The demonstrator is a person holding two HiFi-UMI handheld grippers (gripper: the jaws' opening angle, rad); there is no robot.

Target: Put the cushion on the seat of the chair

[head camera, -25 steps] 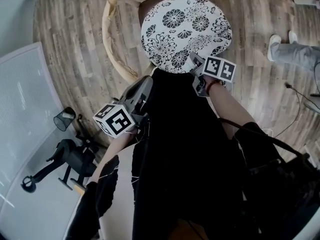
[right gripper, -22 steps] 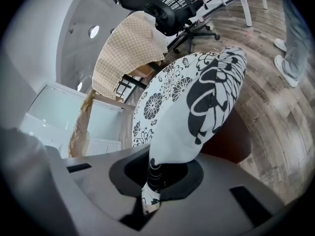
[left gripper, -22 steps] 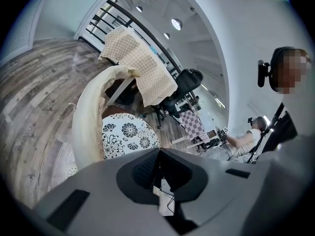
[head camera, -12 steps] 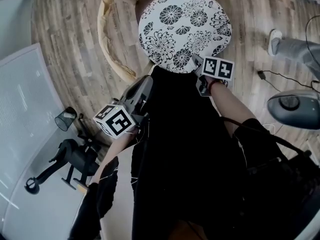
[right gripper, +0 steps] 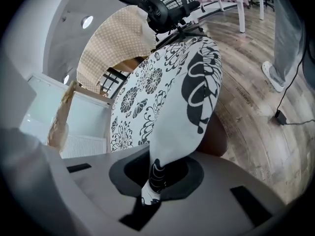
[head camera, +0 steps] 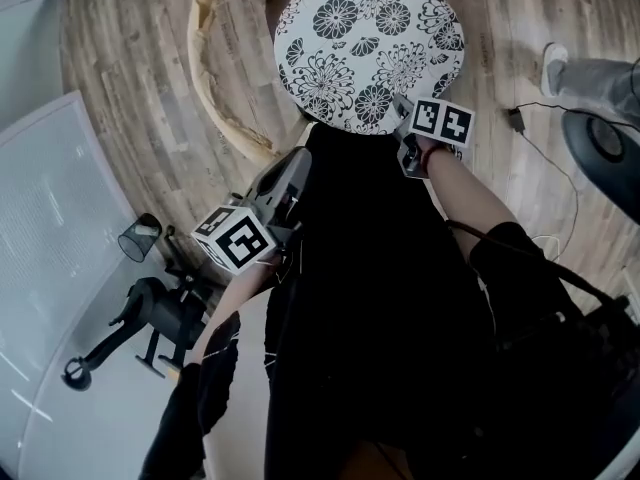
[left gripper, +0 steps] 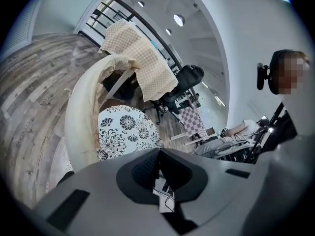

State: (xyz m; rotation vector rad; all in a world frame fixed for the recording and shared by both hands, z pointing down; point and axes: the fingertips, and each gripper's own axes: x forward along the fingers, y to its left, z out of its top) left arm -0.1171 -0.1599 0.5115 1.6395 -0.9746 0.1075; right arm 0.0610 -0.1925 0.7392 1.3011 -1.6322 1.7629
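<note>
Cushion [head camera: 368, 48], round and flower-printed, had moved farther over the chair seat [right gripper: 216, 137] than a second before, and the brown seat that had shown beyond it was almost covered. The right hand-held gripper [right gripper: 151, 183] was clamped tight on its near edge, which seemed not yet laid flat. The left hand-held gripper [left gripper: 157, 154] hung closed and empty, well short of the chair. Lowering and letting go looked like all that remained.

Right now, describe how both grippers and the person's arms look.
The left gripper and right gripper are grey, each bearing a white cube with black square markers. Dark lining rings the jaws. The black sleeves leave the forearms bare.
</note>
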